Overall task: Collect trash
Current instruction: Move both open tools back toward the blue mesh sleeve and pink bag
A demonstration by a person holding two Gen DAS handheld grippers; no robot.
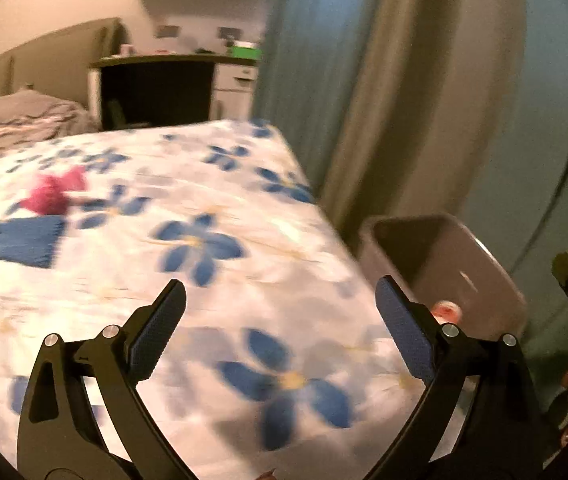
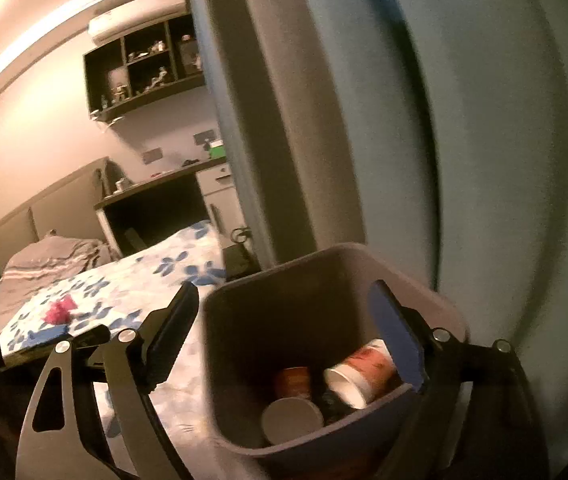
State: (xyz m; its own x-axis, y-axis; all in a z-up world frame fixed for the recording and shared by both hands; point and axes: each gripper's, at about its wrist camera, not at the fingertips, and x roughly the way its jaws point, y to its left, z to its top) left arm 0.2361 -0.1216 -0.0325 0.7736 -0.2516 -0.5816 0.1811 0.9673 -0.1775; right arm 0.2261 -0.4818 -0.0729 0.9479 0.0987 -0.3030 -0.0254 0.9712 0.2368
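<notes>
A grey bin point(image 2: 267, 320) stands on the floor by the bed's corner. It holds a white cup with an orange print point(image 2: 364, 372), an orange cup point(image 2: 294, 380) and a pale round lid or cup point(image 2: 292, 416). My right gripper point(image 2: 284, 288) hangs open over the bin's mouth with nothing between its pads. My left gripper point(image 1: 279, 284) is open and empty above the floral bedspread point(image 1: 219, 200). To its right is the bin point(image 1: 476, 280). A crumpled pink thing point(image 1: 53, 196) and a flat blue piece point(image 1: 19, 242) lie on the bed to the far left.
A grey-green curtain point(image 1: 384, 100) hangs right behind the bin. Striped grey bedding point(image 1: 23, 120) lies at the bed's head, with a dark desk point(image 1: 155, 92) beyond it. A wall shelf point(image 2: 143, 68) holds small items. The picture is blurred.
</notes>
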